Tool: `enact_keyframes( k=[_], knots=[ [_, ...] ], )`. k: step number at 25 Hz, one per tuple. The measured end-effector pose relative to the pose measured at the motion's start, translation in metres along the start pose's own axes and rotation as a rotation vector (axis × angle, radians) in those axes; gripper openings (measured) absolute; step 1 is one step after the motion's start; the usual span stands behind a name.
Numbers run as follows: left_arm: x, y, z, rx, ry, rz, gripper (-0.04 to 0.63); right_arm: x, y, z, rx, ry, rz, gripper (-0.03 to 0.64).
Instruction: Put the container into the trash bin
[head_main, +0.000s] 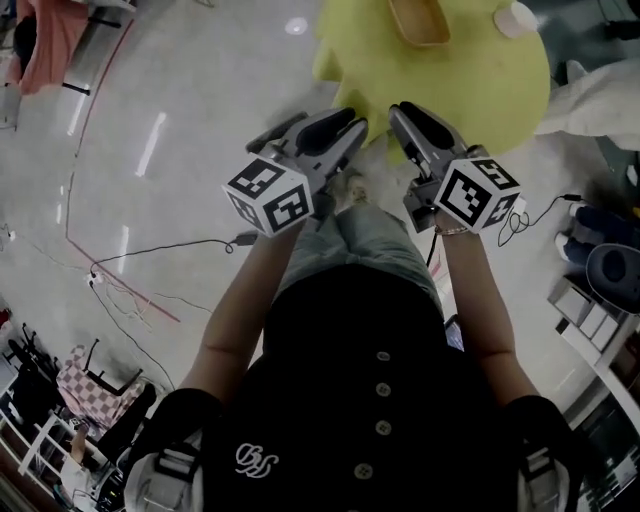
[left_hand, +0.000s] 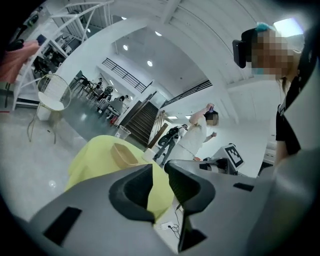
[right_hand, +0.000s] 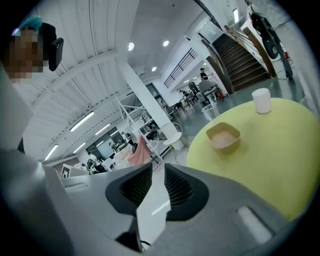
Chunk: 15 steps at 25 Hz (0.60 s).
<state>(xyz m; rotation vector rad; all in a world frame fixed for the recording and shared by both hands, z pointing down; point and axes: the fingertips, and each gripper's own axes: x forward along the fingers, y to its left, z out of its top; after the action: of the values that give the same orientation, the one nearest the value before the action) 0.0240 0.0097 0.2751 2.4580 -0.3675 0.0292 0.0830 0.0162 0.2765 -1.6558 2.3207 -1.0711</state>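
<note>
My left gripper (head_main: 325, 128) and right gripper (head_main: 415, 118) are both released, each pair of jaws a narrow gap apart with nothing between them. The tan container (right_hand: 223, 137) sits on the yellow table (right_hand: 280, 165) ahead of my fingertips, untouched, with a white cup (right_hand: 261, 100) beyond it.

container (right_hand: 223, 137) | tan square bowl | upright | on yellow round table (right_hand: 280, 155)

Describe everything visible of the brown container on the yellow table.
The container is a tan, box-like bowl with rounded corners, seemingly paper or fibre. Its top is open and no contents show inside. It stands upright on the yellow table, apart from the white cup. Only the table touches it.
</note>
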Motion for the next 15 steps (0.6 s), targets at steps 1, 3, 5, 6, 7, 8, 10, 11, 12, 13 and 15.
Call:
enact_keyframes(
  k=[1,3,5,6,7,8,10,11,12,13,15],
  knots=[
    [0.004,-0.007,0.0,0.01,0.009,-0.014,0.104,-0.006,0.0,0.005,0.007,-0.022,0.0,0.064],
    [0.009,-0.017,-0.002,0.025,0.023,-0.034,0.1,-0.019,0.0,0.012,0.007,-0.058,-0.005,0.035],
    [0.011,-0.024,-0.002,0.035,0.034,-0.045,0.089,-0.027,0.004,0.014,0.009,-0.075,0.023,0.017],
    [0.011,-0.026,-0.002,0.042,0.04,-0.052,0.083,-0.03,0.008,0.015,0.013,-0.077,0.062,0.005],
    [0.011,-0.028,-0.001,0.05,0.045,-0.06,0.076,-0.032,0.014,0.015,0.017,-0.078,0.111,0.005],
    [0.011,-0.03,0.0,0.057,0.049,-0.07,0.07,-0.035,0.02,0.016,0.018,-0.079,0.157,0.005],
    [0.01,-0.034,0.004,0.07,0.051,-0.086,0.061,-0.038,0.027,0.018,0.012,-0.081,0.203,0.003],
    [0.01,-0.036,0.006,0.075,0.051,-0.09,0.058,-0.039,0.028,0.018,0.007,-0.083,0.206,0.005],
    [0.009,-0.036,0.006,0.077,0.051,-0.092,0.057,-0.041,0.027,0.017,0.004,-0.085,0.204,0.003],
    [0.008,-0.037,0.007,0.077,0.049,-0.092,0.057,-0.042,0.027,0.017,0.003,-0.086,0.2,0.003],
    [0.008,-0.037,0.008,0.07,0.041,-0.094,0.055,-0.044,0.025,0.018,0.005,-0.089,0.192,0.003]
  ],
)
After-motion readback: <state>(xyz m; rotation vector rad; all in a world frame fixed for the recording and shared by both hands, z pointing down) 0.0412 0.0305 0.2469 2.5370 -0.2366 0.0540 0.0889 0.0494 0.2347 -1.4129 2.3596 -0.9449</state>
